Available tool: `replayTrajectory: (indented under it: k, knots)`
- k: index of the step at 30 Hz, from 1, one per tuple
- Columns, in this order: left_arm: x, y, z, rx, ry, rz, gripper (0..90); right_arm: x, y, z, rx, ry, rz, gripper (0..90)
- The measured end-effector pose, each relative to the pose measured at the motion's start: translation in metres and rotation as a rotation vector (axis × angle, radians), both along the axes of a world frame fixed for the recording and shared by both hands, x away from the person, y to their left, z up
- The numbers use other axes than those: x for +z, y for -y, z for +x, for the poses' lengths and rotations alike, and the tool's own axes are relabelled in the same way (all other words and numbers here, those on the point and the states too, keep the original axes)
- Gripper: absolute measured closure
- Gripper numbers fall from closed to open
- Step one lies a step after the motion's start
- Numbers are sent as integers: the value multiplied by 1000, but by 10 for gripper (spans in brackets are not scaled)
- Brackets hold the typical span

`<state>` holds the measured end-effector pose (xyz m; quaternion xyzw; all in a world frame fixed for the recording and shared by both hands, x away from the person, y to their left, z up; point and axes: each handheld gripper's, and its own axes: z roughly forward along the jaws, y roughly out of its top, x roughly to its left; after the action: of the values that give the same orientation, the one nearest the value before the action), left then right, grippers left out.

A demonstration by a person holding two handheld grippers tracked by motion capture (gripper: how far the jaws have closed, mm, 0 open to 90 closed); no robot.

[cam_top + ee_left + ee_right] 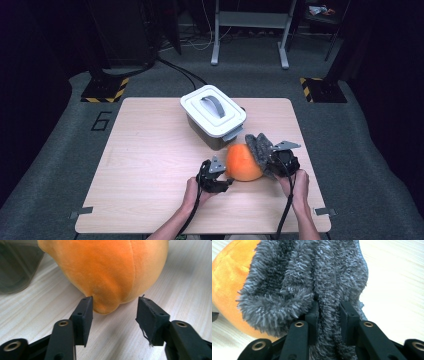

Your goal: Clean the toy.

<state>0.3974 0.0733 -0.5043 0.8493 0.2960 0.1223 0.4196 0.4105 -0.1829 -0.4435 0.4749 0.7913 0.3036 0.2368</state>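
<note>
On the pale wooden bench [150, 150], the round orange plush ball [243, 162] lies before the left hand-held gripper [115, 307], jaws apart, empty. The right hand-held gripper [329, 315] pinches a shaggy grey cloth [312, 277] against the ball. A "6" [101, 120] marks the floor.

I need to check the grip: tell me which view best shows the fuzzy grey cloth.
The right gripper view: the fuzzy grey cloth is close up, pinched between the right gripper jaws. The high view shows it small, draped against the orange plush ball.
</note>
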Motion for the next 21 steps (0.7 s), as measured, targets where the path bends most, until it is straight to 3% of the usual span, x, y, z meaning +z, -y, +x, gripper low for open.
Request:
replayTrajectory:
  k: [3, 8, 14, 18, 21]
  knots:
    - [-2, 7, -1, 8, 33, 46, 480, 0, 0, 0, 1, 7, 4, 713]
    - [-3, 12, -1, 19, 51, 64, 613, 0, 0, -4, -8, 6, 16, 713]
    - [-2, 14, 1, 9, 45, 49, 783, -1, 3, -6, -3, 10, 15, 713]
    - [2, 14, 0, 4, 44, 39, 809, 0, 5, -8, -13, 18, 12, 713]
    - [8, 13, -1, -16, 37, 14, 816, 4, 11, -11, -9, 20, 39, 714]
